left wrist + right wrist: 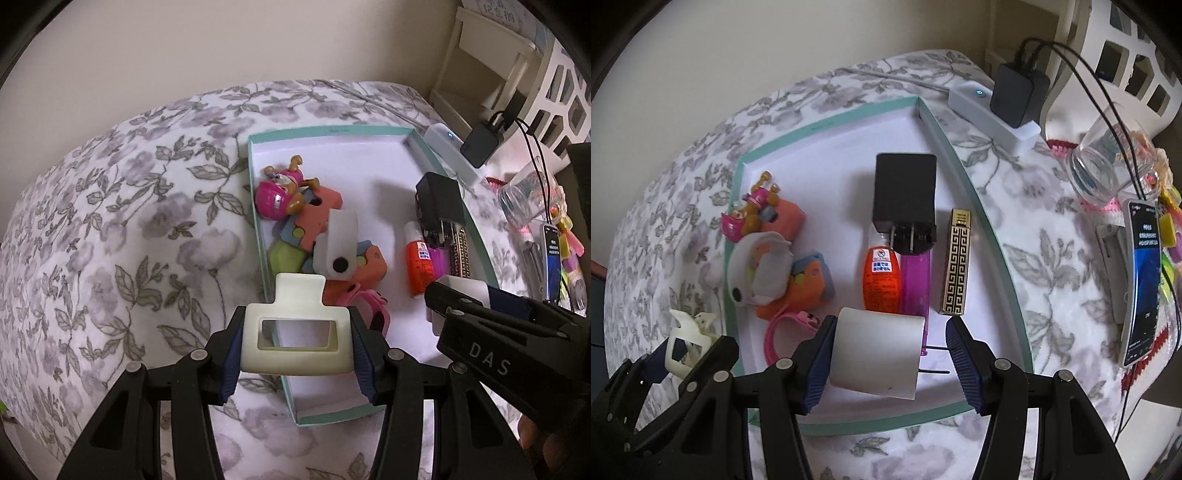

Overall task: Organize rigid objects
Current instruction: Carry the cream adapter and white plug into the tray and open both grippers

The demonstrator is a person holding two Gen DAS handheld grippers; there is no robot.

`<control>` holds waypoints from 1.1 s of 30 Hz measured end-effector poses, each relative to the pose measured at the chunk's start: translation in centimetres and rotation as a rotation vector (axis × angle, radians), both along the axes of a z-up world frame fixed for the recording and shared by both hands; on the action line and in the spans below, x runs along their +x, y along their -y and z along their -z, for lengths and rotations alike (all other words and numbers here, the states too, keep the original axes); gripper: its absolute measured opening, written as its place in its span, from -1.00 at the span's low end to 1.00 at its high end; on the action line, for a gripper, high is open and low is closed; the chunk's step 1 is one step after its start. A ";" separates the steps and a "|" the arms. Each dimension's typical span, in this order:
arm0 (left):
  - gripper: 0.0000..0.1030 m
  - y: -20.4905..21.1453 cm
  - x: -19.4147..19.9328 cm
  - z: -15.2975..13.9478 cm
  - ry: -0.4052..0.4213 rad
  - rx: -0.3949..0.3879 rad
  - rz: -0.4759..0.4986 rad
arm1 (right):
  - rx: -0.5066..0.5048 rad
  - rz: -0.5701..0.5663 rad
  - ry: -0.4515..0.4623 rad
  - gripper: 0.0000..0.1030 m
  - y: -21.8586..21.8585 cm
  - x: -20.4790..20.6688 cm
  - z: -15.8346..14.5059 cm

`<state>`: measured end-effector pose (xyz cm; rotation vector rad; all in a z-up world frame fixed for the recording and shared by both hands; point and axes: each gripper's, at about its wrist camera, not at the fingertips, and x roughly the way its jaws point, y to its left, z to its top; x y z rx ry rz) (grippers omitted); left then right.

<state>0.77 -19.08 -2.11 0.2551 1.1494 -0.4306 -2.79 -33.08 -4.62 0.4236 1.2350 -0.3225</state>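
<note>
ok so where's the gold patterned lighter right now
In the right wrist view the gold patterned lighter lies in the teal tray, by its right wall, just right of the purple lighter and black charger.

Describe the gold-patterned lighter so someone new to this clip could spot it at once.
Start at the teal-rimmed box on the floral bedspread. Along its right side lies a row: a black plug adapter, an orange tube, a purple lighter. The gold lighter is rightmost, the only one bearing a black-and-gold key pattern.

Toys [768, 258] left of chargers [905, 199] in tray [982, 221]
</note>
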 end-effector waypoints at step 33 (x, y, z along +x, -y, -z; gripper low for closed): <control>0.19 -1.1 -0.3 0.5 -0.051 -0.007 -0.019 | -0.003 -0.008 -0.015 0.26 0.0 0.1 0.5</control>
